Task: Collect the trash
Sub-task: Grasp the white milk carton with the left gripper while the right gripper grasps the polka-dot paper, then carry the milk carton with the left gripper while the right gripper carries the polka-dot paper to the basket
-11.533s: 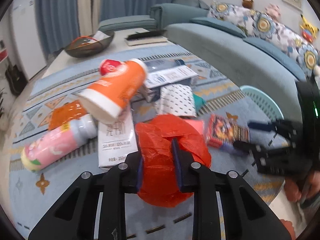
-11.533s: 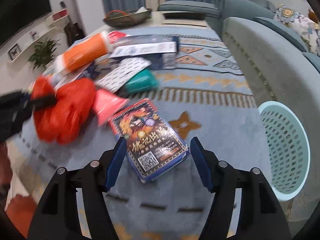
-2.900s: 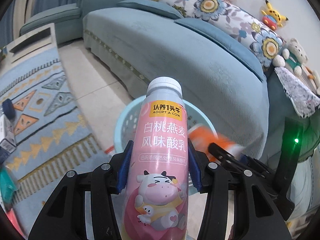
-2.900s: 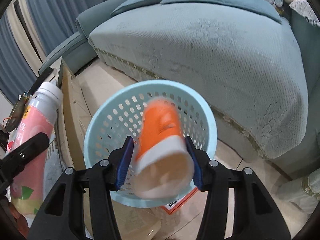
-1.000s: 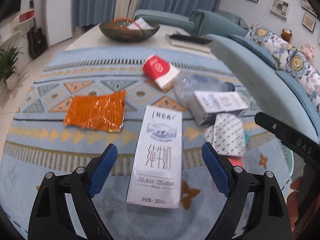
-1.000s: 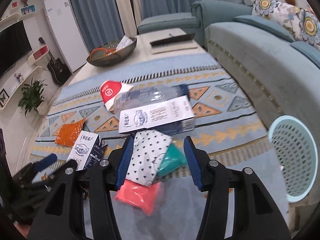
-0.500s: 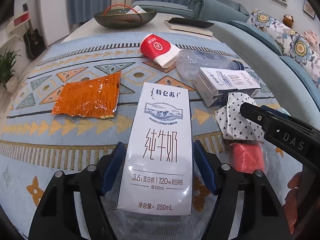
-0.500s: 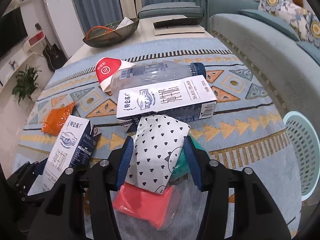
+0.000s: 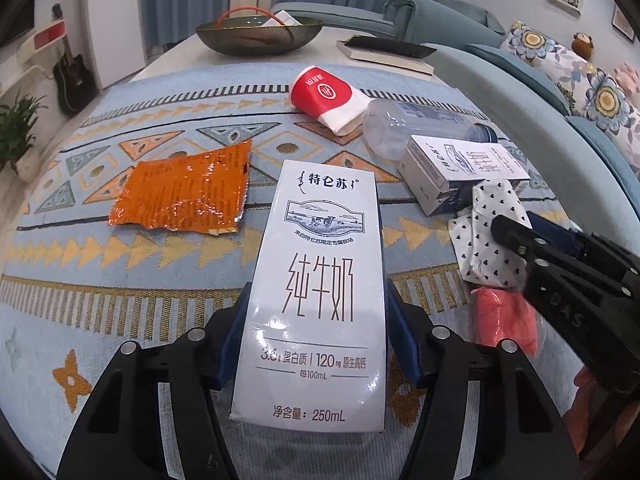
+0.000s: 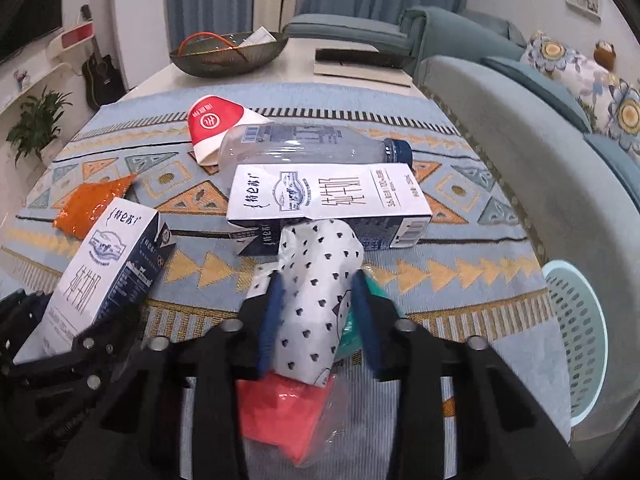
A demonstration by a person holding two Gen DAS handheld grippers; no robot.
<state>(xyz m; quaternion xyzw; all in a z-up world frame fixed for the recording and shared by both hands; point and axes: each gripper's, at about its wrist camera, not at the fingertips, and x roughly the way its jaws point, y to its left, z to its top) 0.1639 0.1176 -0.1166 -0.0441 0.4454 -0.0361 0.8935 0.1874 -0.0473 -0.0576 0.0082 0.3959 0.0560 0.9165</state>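
My left gripper [image 9: 316, 340] is shut on a white milk carton [image 9: 320, 280], also in the right wrist view [image 10: 100, 264]. My right gripper [image 10: 318, 316] is shut on a white dotted packet [image 10: 316, 300], also in the left wrist view [image 9: 488, 236]. On the rug lie an orange wrapper [image 9: 184, 196], a red paper cup [image 9: 326, 98], a clear bottle [image 10: 304, 146], a second milk carton [image 10: 328, 196], a red packet [image 10: 288, 412] and a green packet [image 10: 352, 332]. A pale blue basket [image 10: 576, 344] stands at the right, beside the sofa.
A patterned blue rug [image 9: 120, 280] covers the low table. A dark bowl [image 9: 260, 34] and a book [image 9: 384, 50] sit at the far end. A teal sofa [image 10: 540, 152] runs along the right. A guitar [image 10: 100, 72] and a plant [image 10: 36, 128] stand at the left.
Both grippers moved forward and closed: the left on the milk carton, the right on the dotted packet.
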